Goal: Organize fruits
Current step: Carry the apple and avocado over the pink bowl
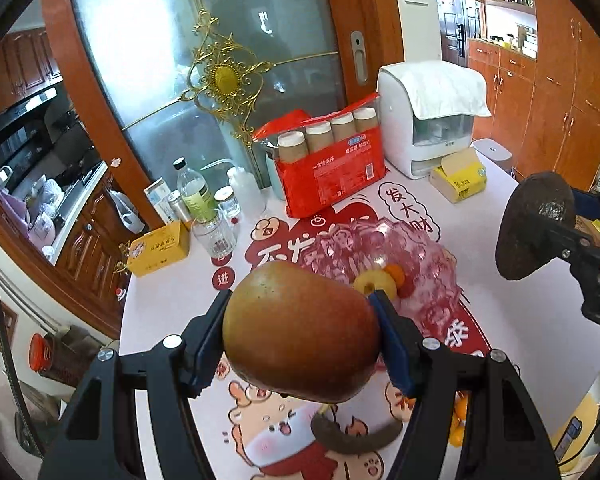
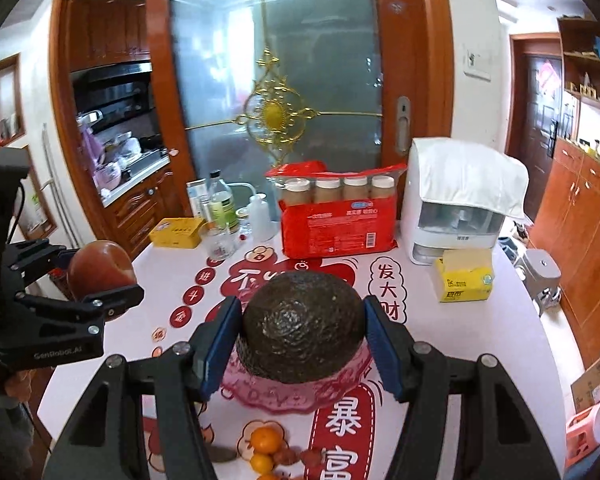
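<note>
My left gripper point(image 1: 300, 340) is shut on a red-green mango point(image 1: 300, 332) and holds it above the table, near a clear pink bowl point(image 1: 420, 256). The bowl holds a yellow fruit point(image 1: 374, 282), a small orange point(image 1: 396, 272) and a red fruit. My right gripper point(image 2: 302, 332) is shut on a dark avocado point(image 2: 302, 326) just above the pink bowl point(image 2: 296, 396). The left gripper with the mango point(image 2: 100, 272) shows at the left of the right wrist view. The avocado point(image 1: 534, 224) shows at the right of the left wrist view. Tangerines point(image 2: 265, 440) and small red fruits point(image 2: 300, 456) lie on the table in front.
A red pack of paper cups point(image 2: 336, 216), a white appliance point(image 2: 456, 216), a yellow tissue pack point(image 2: 464, 276), bottles point(image 2: 220, 204), a glass point(image 2: 218, 242) and a yellow box point(image 2: 176, 232) stand along the back. A dark curved fruit point(image 1: 356, 436) lies on the mat under the mango.
</note>
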`<state>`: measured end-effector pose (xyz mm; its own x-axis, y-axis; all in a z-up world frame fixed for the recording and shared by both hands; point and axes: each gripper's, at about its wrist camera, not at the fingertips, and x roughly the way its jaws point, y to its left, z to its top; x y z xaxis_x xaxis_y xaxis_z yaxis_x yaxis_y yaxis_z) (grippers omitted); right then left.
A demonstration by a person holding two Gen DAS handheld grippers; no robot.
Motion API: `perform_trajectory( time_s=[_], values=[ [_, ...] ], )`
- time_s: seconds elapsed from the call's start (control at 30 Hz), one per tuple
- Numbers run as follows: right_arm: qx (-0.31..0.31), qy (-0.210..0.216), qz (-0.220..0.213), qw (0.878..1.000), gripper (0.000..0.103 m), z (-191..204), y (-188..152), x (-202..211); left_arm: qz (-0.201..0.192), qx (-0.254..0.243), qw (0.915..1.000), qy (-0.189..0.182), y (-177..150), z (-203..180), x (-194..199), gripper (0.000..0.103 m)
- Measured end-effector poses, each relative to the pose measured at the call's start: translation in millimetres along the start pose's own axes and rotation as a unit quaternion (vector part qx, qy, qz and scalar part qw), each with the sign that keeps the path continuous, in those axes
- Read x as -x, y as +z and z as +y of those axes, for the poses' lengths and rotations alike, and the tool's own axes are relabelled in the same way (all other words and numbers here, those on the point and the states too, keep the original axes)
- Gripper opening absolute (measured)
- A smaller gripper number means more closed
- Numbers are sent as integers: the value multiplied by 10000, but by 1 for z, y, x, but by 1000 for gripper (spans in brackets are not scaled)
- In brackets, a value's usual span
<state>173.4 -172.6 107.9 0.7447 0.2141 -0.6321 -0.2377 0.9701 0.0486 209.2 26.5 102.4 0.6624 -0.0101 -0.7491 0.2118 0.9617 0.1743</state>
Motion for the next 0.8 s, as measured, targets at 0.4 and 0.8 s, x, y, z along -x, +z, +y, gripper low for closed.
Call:
perform_trajectory(
  time_s=[0.4,0.8],
  values=[
    [-228,-204,1198,9923,62,-12,-31,-119,1042,-102,9935,-453,-18,-28,-141,66],
    [-230,-295,2133,9763,62,-20,-73,-196,1623,-164,9837,-758,-40,-47,-230,66]
  ],
)
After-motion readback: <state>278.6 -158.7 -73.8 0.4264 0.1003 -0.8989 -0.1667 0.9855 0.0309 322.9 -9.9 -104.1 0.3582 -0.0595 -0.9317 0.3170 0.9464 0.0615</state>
